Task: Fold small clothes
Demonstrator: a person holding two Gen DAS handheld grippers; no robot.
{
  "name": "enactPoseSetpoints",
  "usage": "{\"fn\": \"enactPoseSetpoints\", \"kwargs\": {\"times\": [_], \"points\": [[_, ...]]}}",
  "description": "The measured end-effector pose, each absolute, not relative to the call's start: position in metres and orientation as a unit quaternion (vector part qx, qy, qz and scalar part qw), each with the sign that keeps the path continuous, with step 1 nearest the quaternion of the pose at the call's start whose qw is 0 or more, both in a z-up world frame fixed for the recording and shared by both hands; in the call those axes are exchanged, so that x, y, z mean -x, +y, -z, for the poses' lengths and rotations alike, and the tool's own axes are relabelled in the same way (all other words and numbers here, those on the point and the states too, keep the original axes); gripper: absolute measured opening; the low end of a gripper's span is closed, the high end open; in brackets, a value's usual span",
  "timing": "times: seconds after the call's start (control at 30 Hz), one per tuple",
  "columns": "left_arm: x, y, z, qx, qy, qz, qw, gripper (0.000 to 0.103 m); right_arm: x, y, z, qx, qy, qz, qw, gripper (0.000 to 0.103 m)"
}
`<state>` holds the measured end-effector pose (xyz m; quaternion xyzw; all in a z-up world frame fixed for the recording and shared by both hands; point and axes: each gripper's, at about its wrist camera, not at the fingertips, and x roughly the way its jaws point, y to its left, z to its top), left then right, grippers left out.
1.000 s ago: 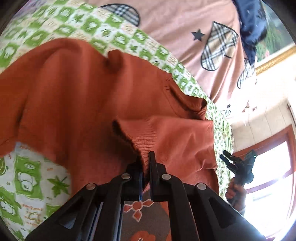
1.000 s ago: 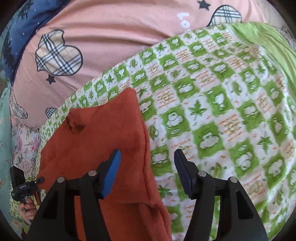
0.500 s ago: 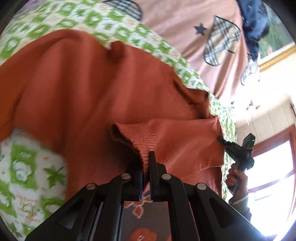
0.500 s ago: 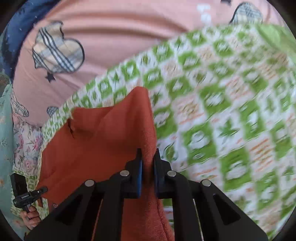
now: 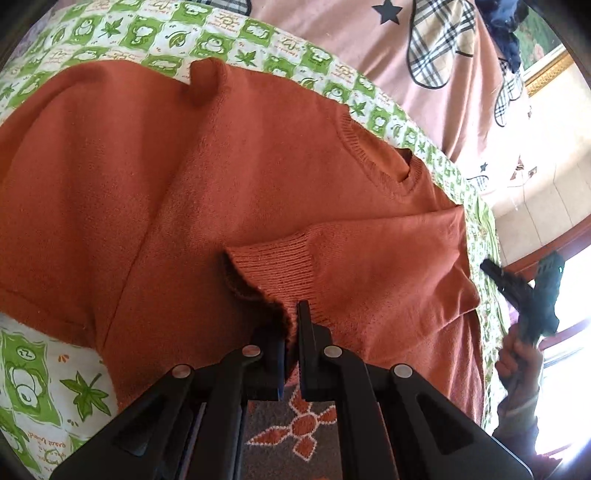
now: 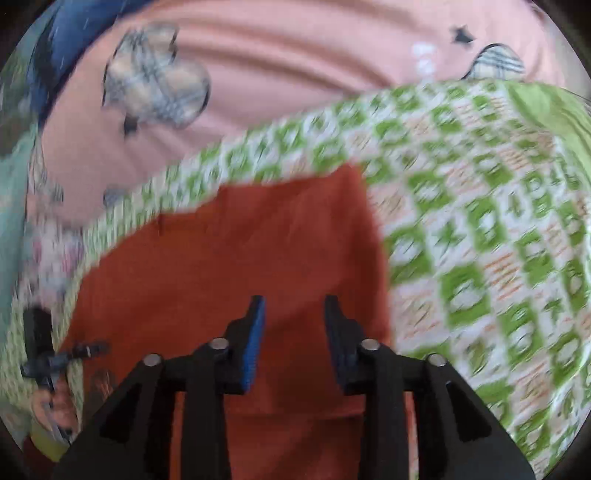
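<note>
Sleeve cuff (image 5: 280, 273) first: from the left wrist view, the left gripper (image 5: 291, 325) is clamped tight on the ribbed end, and the sleeve runs away to the right across the orange sweater (image 5: 155, 177), which lies spread on the green checked blanket (image 5: 258, 33). The tool tilts steeply downward. Far right, a hand grips the right gripper (image 5: 517, 291).

From the right wrist view, blurred, the right gripper (image 6: 294, 321) hangs just over the sweater (image 6: 229, 258), its 2 jaws having just been opening, parted, nothing pinched between them. The sweater's straight edge lies just right of it. I'd judge the left hand nearer the next fold.
</note>
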<state>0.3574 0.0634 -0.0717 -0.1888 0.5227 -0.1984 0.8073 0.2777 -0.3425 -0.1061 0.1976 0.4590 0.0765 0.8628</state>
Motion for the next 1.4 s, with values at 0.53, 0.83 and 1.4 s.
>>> {"fn": "enactPoseSetpoints", "kwargs": {"times": [0.53, 0.83, 1.4], "points": [[-0.232, 0.163, 0.052, 0.309, 0.457, 0.094, 0.829, 0.018, -0.214, -0.299, 0.095, -0.246, 0.45, -0.121, 0.85, 0.05], [-0.177, 0.283, 0.044, 0.469, 0.363, 0.011, 0.805, 0.049, -0.181, -0.232, 0.092, -0.218, 0.468, -0.186, 0.836, 0.056], [-0.233, 0.36, 0.097, 0.589, 0.332, -0.079, 0.733, 0.002, -0.174, -0.211, 0.094, -0.201, 0.482, -0.197, 0.83, 0.056]]}}
